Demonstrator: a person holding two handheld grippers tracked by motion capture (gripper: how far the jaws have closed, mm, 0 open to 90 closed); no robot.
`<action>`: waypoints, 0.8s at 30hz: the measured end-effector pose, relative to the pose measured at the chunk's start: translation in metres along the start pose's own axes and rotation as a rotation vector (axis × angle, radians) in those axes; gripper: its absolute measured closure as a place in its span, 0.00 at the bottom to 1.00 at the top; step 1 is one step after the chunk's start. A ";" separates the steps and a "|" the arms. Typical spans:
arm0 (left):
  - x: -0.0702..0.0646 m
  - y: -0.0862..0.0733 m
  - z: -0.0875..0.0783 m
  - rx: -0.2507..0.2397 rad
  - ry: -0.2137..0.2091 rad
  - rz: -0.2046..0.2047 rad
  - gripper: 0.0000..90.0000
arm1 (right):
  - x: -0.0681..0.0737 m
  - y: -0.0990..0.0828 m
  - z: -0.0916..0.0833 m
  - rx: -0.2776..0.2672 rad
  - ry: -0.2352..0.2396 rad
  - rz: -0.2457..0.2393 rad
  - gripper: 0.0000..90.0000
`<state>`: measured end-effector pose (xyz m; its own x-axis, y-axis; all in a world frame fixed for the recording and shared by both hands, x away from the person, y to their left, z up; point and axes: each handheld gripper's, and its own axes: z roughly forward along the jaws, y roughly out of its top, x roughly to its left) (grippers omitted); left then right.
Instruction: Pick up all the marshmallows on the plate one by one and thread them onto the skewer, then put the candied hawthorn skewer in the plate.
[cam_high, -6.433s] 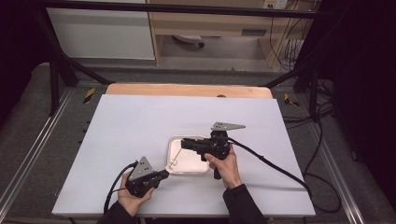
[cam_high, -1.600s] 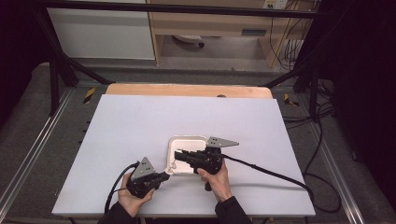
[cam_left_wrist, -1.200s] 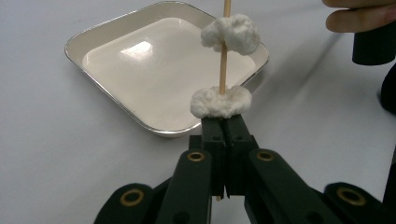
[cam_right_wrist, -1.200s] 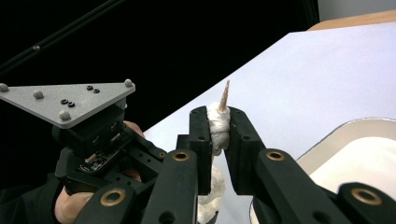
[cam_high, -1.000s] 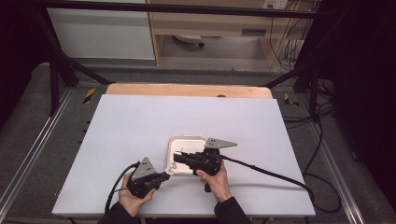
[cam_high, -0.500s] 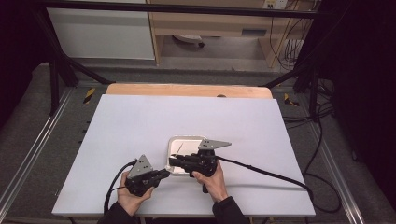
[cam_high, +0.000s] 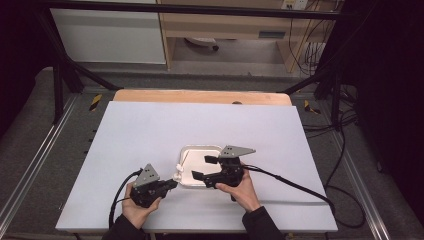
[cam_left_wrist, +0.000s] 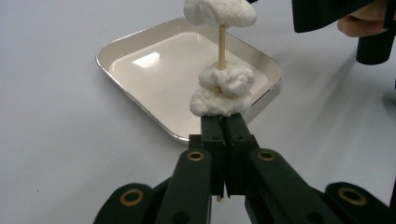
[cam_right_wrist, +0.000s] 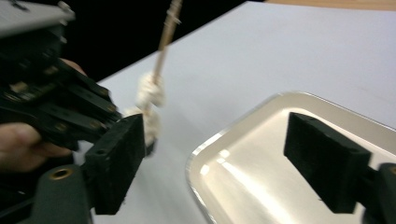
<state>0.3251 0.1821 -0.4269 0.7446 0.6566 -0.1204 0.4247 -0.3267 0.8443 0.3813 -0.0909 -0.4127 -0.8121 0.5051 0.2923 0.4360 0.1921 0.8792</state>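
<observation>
My left gripper (cam_high: 171, 184) is shut on the lower end of a thin wooden skewer (cam_left_wrist: 221, 43) just off the near left corner of the cream tray (cam_high: 199, 151). White marshmallows (cam_left_wrist: 220, 91) sit on the stick right above the jaws, and another marshmallow (cam_left_wrist: 219, 11) is higher up. My right gripper (cam_high: 203, 167) hovers over the tray's near left part. Its jaws have just been opening and now stand wide, with nothing between them. In the right gripper view the skewer (cam_right_wrist: 163, 39) and marshmallows (cam_right_wrist: 149, 95) rise just beyond the left pad (cam_right_wrist: 116, 163).
The tray (cam_right_wrist: 201, 156) lies on a white tabletop (cam_high: 150, 130) with a wooden strip (cam_high: 200, 96) along its far edge. Black cables (cam_high: 295, 187) trail from both grippers toward the near and right edges. A dark metal frame (cam_high: 65, 75) surrounds the table.
The right gripper slid left across the tray toward the left gripper, and its jaws went from nearly closed to wide apart. The left gripper kept still with the skewer.
</observation>
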 end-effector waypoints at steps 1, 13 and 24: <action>0.001 0.000 0.000 0.006 -0.002 -0.003 0.99 | -0.002 0.000 -0.001 0.011 -0.015 -0.005 0.18; 0.011 0.019 0.000 0.106 -0.010 -0.031 0.98 | -0.035 -0.018 -0.042 0.136 -0.156 -0.020 0.02; 0.006 0.046 0.033 0.228 0.006 -0.043 0.98 | -0.054 -0.047 -0.086 0.168 -0.226 -0.017 0.01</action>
<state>0.3656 0.1485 -0.4064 0.7204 0.6772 -0.1497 0.5617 -0.4431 0.6987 0.3713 -0.1995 -0.4380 -0.7211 0.6716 0.1701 0.4964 0.3295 0.8032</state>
